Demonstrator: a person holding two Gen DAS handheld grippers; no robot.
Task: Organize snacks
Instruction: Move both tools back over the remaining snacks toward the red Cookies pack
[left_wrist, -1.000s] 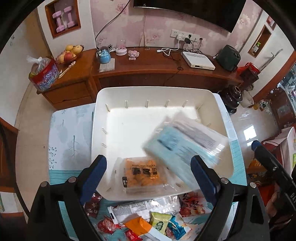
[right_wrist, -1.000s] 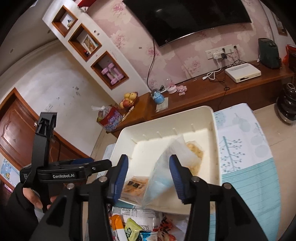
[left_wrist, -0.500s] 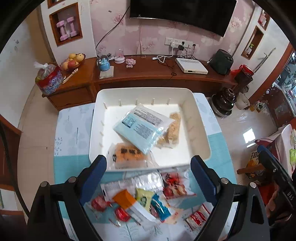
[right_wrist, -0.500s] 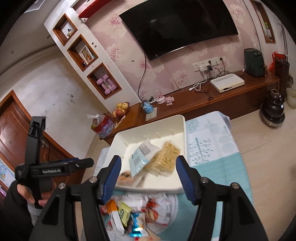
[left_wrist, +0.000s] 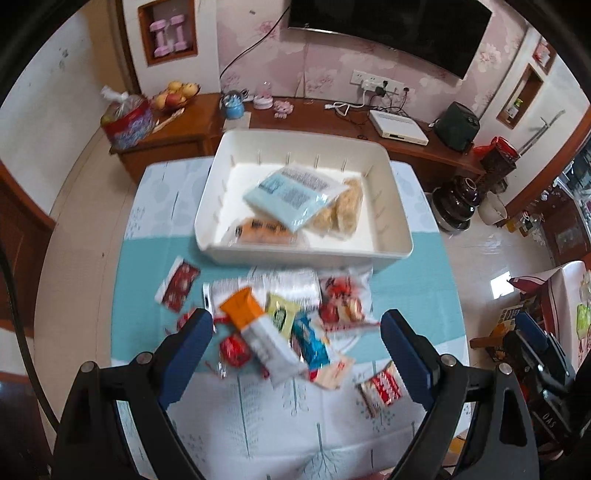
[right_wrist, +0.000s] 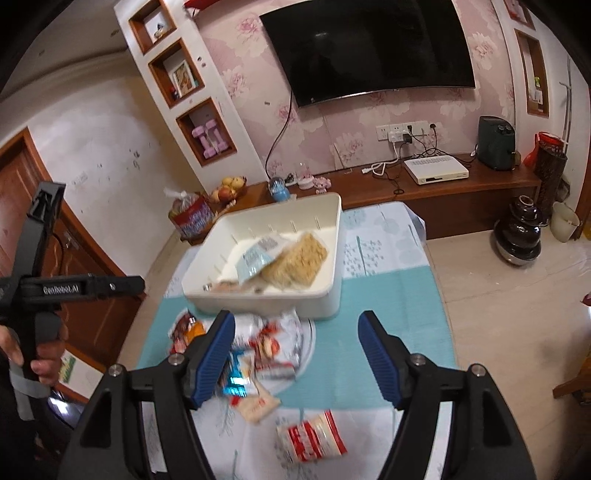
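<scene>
We hold both tongs above the near side of the table w/ nothing pinched. Left gripper (left_wrist: 297, 334) is spread wide over the loose snack pile (left_wrist: 280, 325), prob. lining up the next pick. Right gripper (right_wrist: 295, 350) has just been opening, nothing btwn its pads. The white bin (left_wrist: 391, 254) sits at the far side & holds three packs: light-blue pouch (left_wrist: 288, 197) on top, orange pack (left_wrist: 264, 230) near-left, oat bars (left_wrist: 345, 212) right. A red-white pack (right_wrist: 312, 437) lies nearest, apart from the pile.
</scene>
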